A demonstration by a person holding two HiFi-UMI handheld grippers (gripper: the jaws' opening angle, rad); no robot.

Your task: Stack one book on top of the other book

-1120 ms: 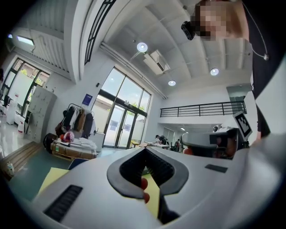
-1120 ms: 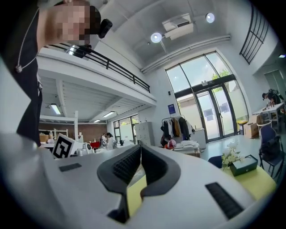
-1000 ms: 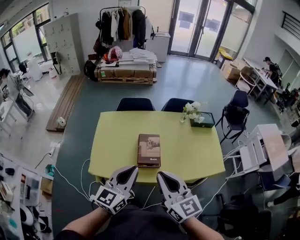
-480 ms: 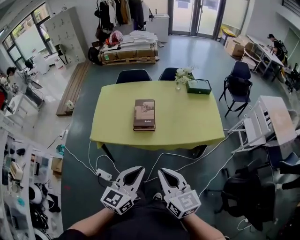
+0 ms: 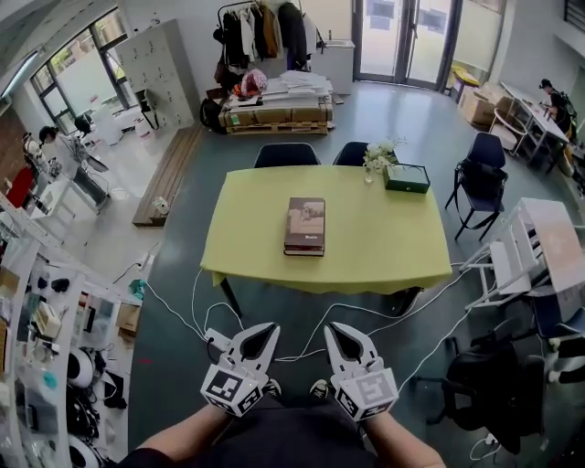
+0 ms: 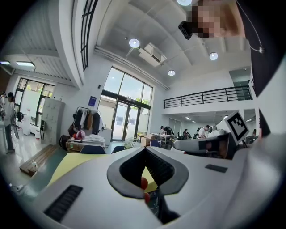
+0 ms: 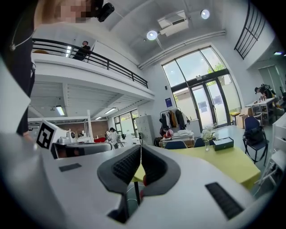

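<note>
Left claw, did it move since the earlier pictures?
Yes. The left claw has backed away from the yellow table: before, its tip reached the near edge; now floor shows between them.

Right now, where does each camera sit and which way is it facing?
Head view: on the person's head, looking steeply down at the yellow table and books; forearms, left gripper and right gripper show below.
Left gripper view: on the left gripper, looking level along its shut jaws toward the table; right gripper beside.
Right gripper view: mirrored, left gripper beside.
Shared: all see the table and clothes rack.
</note>
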